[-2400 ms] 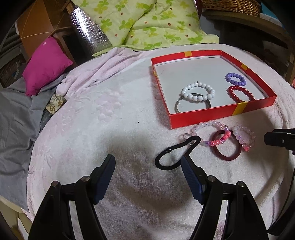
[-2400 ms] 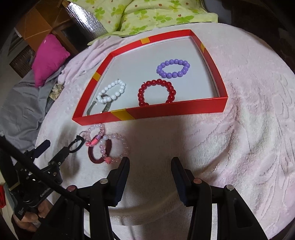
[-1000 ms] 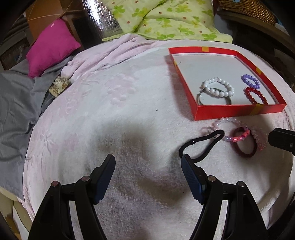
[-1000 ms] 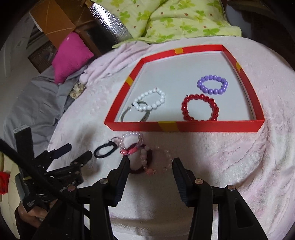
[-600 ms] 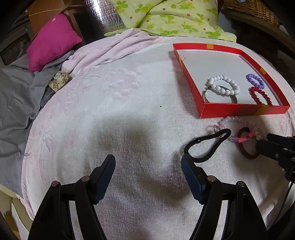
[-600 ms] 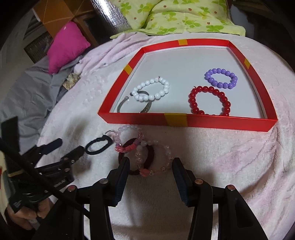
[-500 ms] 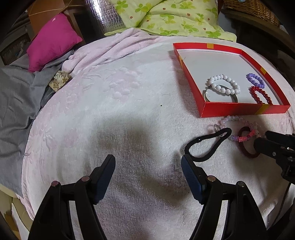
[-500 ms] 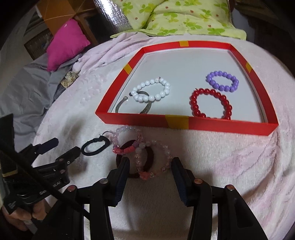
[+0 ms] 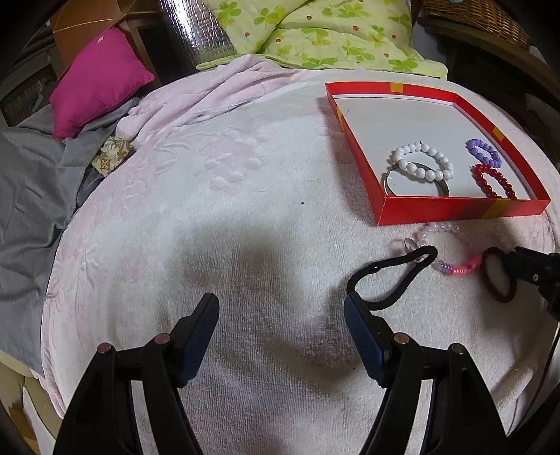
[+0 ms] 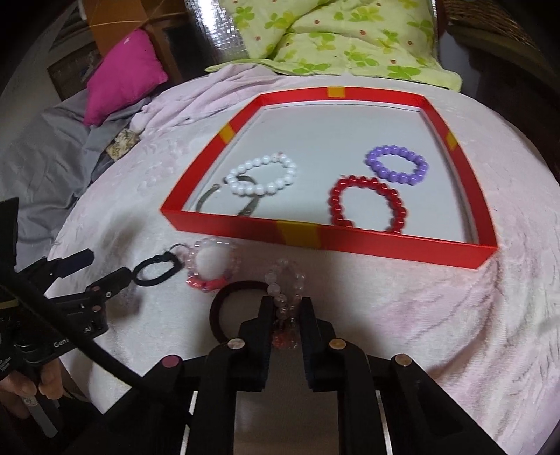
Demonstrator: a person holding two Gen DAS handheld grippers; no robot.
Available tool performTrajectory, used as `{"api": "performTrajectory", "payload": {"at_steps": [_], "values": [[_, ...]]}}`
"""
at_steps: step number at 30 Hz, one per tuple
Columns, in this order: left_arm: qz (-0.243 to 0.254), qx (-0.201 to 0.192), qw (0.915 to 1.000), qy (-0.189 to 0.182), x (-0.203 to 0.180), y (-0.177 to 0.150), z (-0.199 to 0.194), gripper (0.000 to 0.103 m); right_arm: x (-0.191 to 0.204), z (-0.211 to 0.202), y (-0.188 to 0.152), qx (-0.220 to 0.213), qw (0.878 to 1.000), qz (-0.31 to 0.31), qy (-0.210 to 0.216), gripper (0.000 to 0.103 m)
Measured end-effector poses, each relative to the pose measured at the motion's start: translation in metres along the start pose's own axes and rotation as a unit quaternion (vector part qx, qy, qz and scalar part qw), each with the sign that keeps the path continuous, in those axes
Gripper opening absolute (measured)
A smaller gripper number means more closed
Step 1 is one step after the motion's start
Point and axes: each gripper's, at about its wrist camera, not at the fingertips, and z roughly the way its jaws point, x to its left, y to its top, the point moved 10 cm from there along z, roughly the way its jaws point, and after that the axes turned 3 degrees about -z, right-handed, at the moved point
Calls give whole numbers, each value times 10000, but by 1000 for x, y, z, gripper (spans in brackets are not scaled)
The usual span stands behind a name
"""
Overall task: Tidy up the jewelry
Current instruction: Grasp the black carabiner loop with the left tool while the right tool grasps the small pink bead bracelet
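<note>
A red tray on the pink blanket holds a white bead bracelet, a metal bangle, a red bead bracelet and a purple bead bracelet. In front of it lie a black hair tie, a pale bracelet with pink section and a dark red ring. My right gripper is shut on a clear pink bead bracelet. My left gripper is open and empty, left of the hair tie.
A magenta pillow, grey cloth and a green floral quilt lie beyond the blanket. A wicker basket stands at the back right. The blanket edge drops off at the left and front.
My right gripper has moved forward and closed on the clear pink bead bracelet. The left gripper has stayed open and nearly still.
</note>
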Motion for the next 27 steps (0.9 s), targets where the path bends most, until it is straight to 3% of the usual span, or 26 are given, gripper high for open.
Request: {"api": "performTrajectory", "payload": {"at_steps": [6,11,15,27], "values": [[-8,-94,9999,-68,-1,6,-1,75,-15,-1,-3,73,9998,185,-80,14],[141,-334,9983,-456,-16,18,-6,75,-16,0,-4,113,9997,215,-76,14],[434,-279,9947,-894,-37,21,-1,75,-17,-1,-5,114,9996,233,-65,14],[620,-180,9894,-1303,-52,18,8,75,-18,-1,-6,143,9993,351,71,14]]}}
